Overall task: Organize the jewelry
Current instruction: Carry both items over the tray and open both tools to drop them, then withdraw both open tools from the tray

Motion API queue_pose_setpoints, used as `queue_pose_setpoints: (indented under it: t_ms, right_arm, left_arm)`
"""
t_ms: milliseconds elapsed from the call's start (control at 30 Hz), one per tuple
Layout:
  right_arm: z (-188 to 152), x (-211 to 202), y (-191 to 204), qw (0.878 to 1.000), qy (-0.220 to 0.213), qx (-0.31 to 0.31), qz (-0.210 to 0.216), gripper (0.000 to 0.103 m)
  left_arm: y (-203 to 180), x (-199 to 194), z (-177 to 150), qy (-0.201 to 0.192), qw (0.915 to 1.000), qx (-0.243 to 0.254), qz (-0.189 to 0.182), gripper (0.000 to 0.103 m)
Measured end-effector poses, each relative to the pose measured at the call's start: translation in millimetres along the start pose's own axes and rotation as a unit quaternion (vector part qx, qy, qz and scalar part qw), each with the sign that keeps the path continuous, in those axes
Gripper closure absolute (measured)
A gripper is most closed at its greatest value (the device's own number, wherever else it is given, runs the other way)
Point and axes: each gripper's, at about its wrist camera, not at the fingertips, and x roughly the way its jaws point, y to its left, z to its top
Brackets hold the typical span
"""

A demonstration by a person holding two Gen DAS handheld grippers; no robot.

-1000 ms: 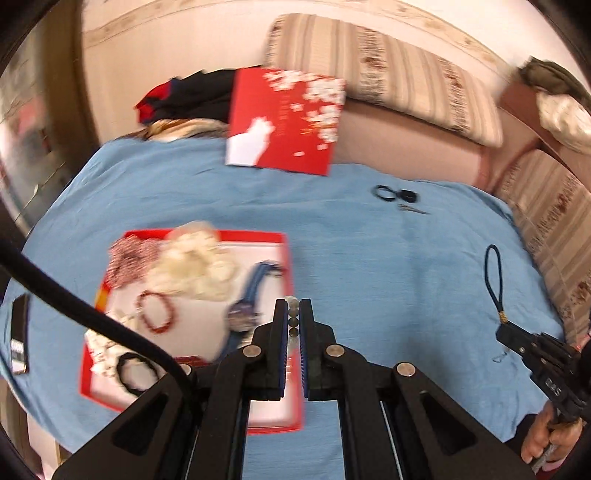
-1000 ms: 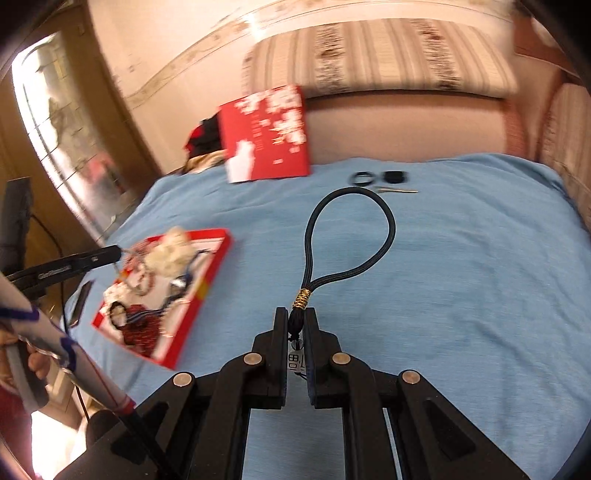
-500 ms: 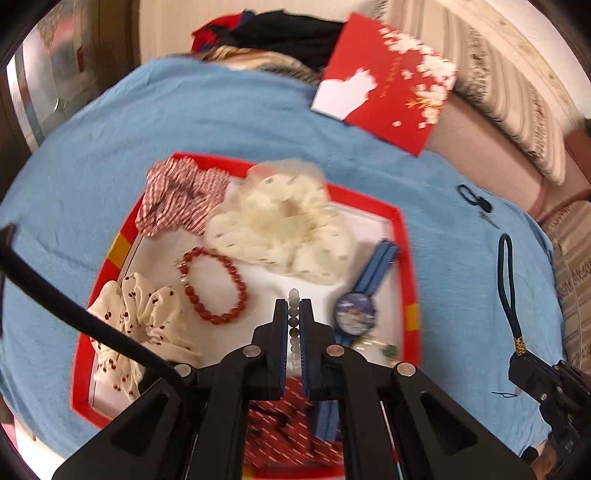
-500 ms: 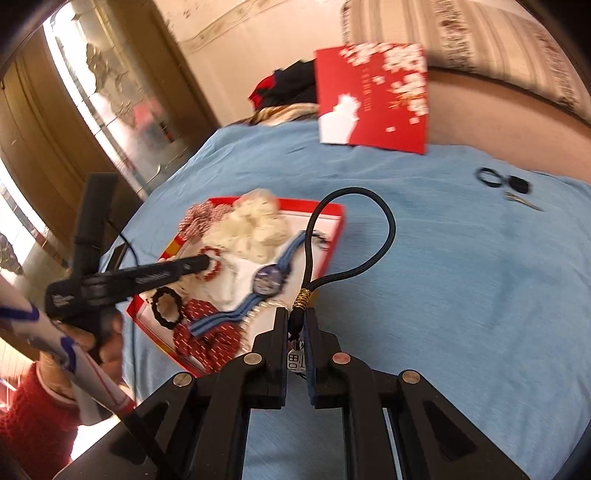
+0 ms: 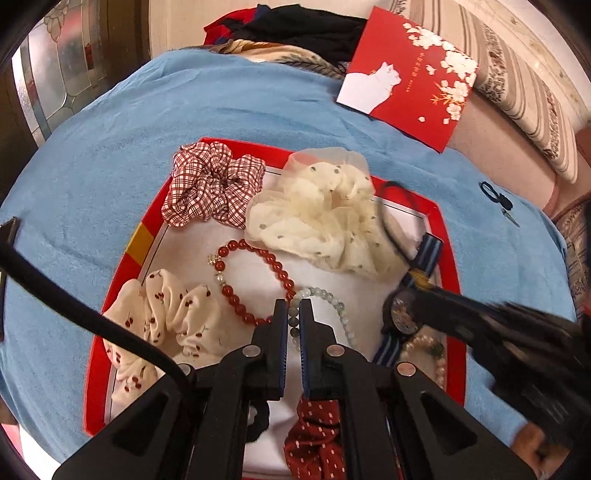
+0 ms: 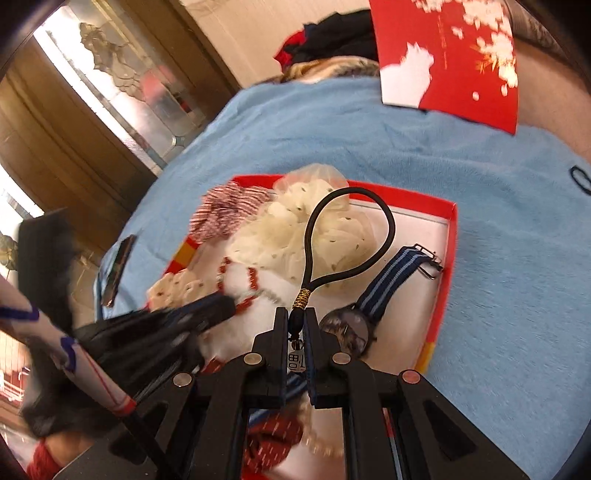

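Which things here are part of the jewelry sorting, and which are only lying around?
Part of the job:
red tray
pale green bead bracelet, in the left gripper
black cord loop, in the right gripper
red bead bracelet
watch
cream scrunchie

Lying about:
red card
keys
dark clothes

Four scrunchies (image 5: pixel 216 194) – three bead bracelets (image 5: pixel 255 280), one watch (image 5: pixel 402 314), one black cord loop (image 6: pixel 347 236).

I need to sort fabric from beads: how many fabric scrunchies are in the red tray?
4: red-checked scrunchie at the far left, cream dotted scrunchie at the far middle, cherry-print scrunchie near left, dark red scrunchie nearest, partly hidden by the left gripper.
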Motion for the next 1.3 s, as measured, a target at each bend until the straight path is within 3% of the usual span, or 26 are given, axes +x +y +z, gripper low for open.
queue_pose_setpoints:
  t_ms: [233,400,533,700,800,1000,1133,1300]
  right_arm:
    - [9,19,-17,0.999,0.004,0.033,-0.001,0.094]
    - [15,18,-20,0.998,0.006,0.056,0.025,0.091]
    - [11,2,-18,0.998,-0.004,0.052,0.033,0.065]
    - [1,-20,-21,0.998,-0.008,0.050,0.025,0.061]
    - [-12,-42,-25,0.999,-0.015,0.045,0.012,0.061]
    - [-52,-96,-41,0.998,-0.037,0.042,-0.018,0.057]
    - [-85,-132,-52,0.997,-0.057,0.037,-0.048,0.056]
    - [-124,-170,-64,0.992,-0.084,0.031,-0.094,0.053]
  left_arm:
    - [1,-35,-8,-0.036,0.9991,-0.017,-0.015,0.098]
    - [-2,-56,-16,-0.063,0.9978,-0.018,0.009,0.089]
    - [-4,-69,-24,-0.080,0.9963,-0.022,0.019,0.076]
    - [-9,-83,-33,-0.092,0.9949,-0.029,0.030,0.074]
    - [-16,-96,-41,-0.110,0.9925,-0.020,0.049,0.073]
    - [-36,-127,-59,-0.150,0.9863,-0.018,0.068,0.061]
    - [-56,-143,-72,-0.159,0.9853,-0.022,0.059,0.054]
    - [-91,-155,-88,-0.154,0.9872,-0.018,0.037,0.051]
